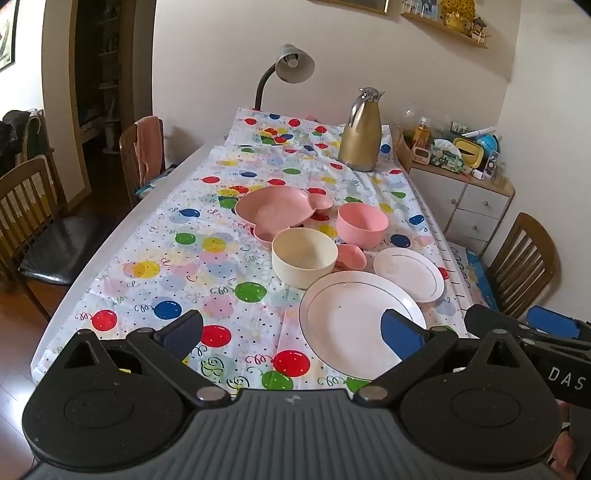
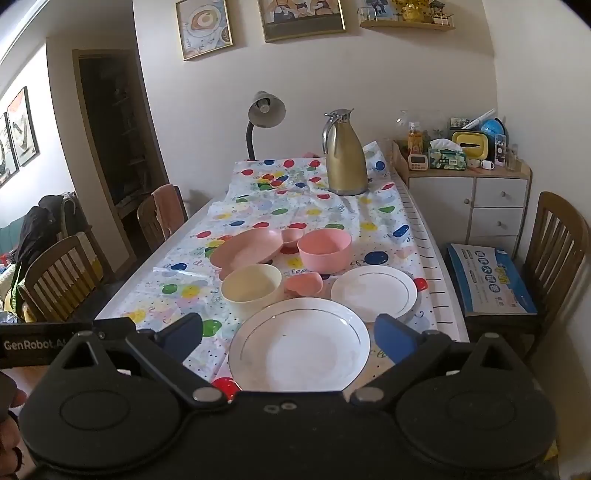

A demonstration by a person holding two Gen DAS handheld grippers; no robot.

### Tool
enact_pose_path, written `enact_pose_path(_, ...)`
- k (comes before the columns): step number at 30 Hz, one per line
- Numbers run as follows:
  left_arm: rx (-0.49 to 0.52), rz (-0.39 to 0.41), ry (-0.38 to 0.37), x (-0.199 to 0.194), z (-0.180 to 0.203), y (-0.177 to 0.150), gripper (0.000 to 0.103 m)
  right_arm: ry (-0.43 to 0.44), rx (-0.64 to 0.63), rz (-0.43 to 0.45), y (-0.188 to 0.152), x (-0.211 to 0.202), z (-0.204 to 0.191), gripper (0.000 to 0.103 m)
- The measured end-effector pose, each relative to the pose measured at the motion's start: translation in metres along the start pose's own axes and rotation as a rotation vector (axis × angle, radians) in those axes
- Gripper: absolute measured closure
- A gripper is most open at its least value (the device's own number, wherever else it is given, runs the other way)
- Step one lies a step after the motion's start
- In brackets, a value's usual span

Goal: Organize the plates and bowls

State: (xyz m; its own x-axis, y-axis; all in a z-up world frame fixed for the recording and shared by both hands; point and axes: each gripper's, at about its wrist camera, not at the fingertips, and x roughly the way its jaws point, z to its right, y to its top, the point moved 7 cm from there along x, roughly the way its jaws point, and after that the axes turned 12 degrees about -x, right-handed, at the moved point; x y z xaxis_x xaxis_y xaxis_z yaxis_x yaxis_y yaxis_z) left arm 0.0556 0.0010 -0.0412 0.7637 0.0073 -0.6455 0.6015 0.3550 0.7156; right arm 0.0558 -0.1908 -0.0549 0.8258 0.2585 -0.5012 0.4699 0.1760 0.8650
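framed pictures [image 2: 204, 27] in right wrist view only, blue box [image 2: 489, 280] clearer

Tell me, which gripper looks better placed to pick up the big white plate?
Probably the right gripper: the big white plate lies centred between its open fingers. The left gripper points beside it.

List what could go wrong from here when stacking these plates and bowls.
1. The large plate lies flat near the table's front edge; prying at its thin rim may push it off.
2. The cream bowl sits right beside the pink dish; lifting it could knock that dish.
3. Both the left gripper and right gripper hover open close together and may collide.
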Motion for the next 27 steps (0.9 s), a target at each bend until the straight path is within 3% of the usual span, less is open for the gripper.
enact_pose_path(27, 0.023, 0.048, -0.008, -0.011, 0.019, 0.002, 0.000, 0.009, 0.018, 0.008, 0.009, 0.000, 0.016, 0.004)
